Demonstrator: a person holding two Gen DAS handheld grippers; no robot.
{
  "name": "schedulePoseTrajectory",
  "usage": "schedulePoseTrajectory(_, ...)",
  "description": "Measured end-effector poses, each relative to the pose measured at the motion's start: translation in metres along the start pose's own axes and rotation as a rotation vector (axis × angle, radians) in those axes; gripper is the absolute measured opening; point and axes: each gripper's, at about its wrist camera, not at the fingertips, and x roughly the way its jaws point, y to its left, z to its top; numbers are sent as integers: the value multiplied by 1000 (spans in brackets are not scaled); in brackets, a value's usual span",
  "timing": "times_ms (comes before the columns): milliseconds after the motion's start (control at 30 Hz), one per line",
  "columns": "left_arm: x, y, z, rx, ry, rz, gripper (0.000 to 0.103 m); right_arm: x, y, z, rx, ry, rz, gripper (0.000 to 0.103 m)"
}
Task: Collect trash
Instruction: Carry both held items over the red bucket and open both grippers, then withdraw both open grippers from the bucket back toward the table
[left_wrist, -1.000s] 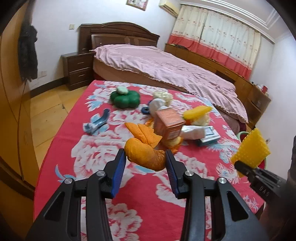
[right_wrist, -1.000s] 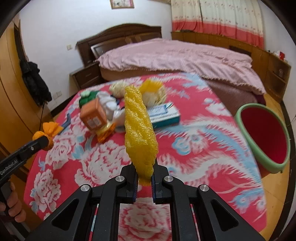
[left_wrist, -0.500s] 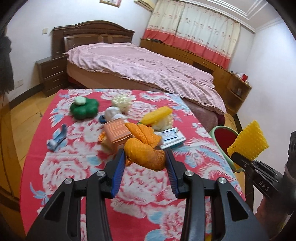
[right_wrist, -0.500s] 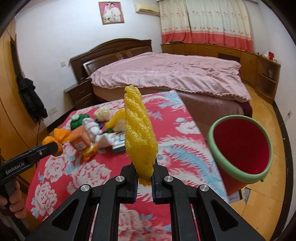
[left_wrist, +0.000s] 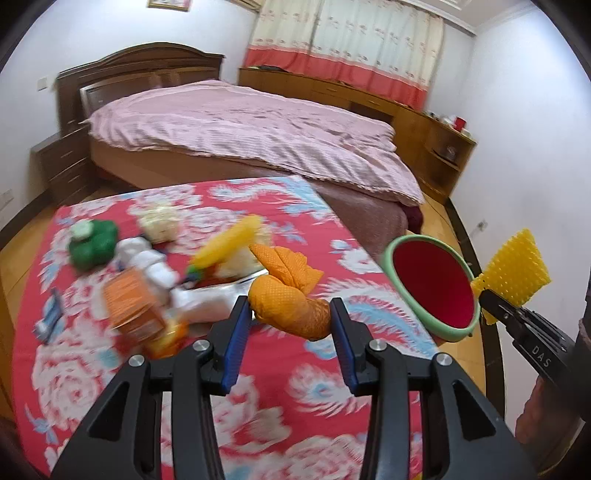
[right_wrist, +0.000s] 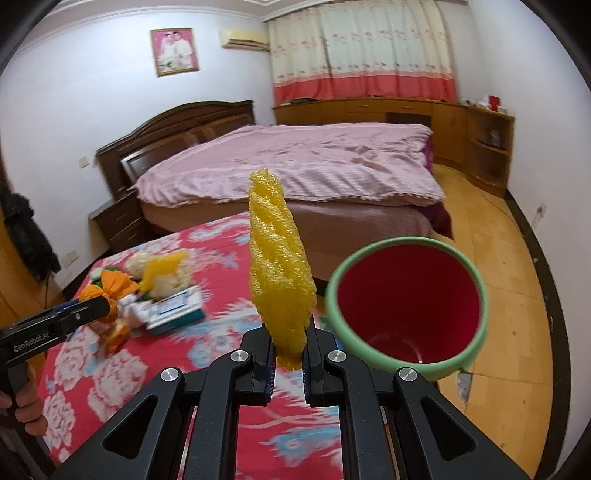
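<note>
The left gripper (left_wrist: 290, 325) pinches a bunched orange mesh cloth (left_wrist: 286, 291) between its blue pads; the bundle's thick end sits between the fingers and its looser folds rise up and away from the camera. The lower part of the cloth is hidden behind the fingers. The right gripper (right_wrist: 288, 354) is pressed together on the bottom end of a yellow foam fruit net (right_wrist: 279, 258), which stands nearly upright, its long axis running straight up from the jaws; the clamped tip is mostly covered by the pads.

Beyond the right gripper, just off the table's right edge, stands a red bin with a green rim (right_wrist: 406, 299), its mouth tilted toward the camera and its base out of sight. The table (left_wrist: 258, 376) wears a red floral cloth. Toward its far left corner lies a blurred heap: an orange carton (left_wrist: 131, 306), a green round thing (left_wrist: 92, 242), white wads and a yellow piece, hard to make out singly.
</note>
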Motion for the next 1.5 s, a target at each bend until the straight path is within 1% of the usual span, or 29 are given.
schedulePoseTrajectory(167,22,-36,11,66,23,-36,44,10,-34,3,61,18,-37,11)
schedulePoseTrajectory(367,56,-81,22,136,49,-90,44,30,-72,3,128,60,-76,11)
schedulePoseTrajectory(733,122,-138,30,221,118,-163,44,64,-120,0,190,122,-137,14)
schedulePoseTrajectory(767,125,-141,29,227,122,-168,44,66,-121,0,194,123,-139,15)
schedulePoseTrajectory(867,139,-152,28,250,143,-182,44,70,-128,-1,212,130,-143,25)
schedulePoseTrajectory(933,149,-160,27,266,155,-186,45,72,-132,-2,224,135,-141,28)
schedulePoseTrajectory(1000,156,-165,26,277,164,-191,45,73,-135,-1,235,134,-144,39)
schedulePoseTrajectory(1033,158,-168,25,281,166,-195,45,71,-138,-2,245,130,-146,41)
schedulePoseTrajectory(1167,166,-178,23,300,175,-212,47,63,-143,-3,267,110,-151,43)
schedulePoseTrajectory(1367,168,-187,22,324,179,-199,65,51,-152,-3,297,85,-166,50)
schedulePoseTrajectory(1500,165,-188,21,319,175,-199,65,45,-151,-2,296,77,-171,51)
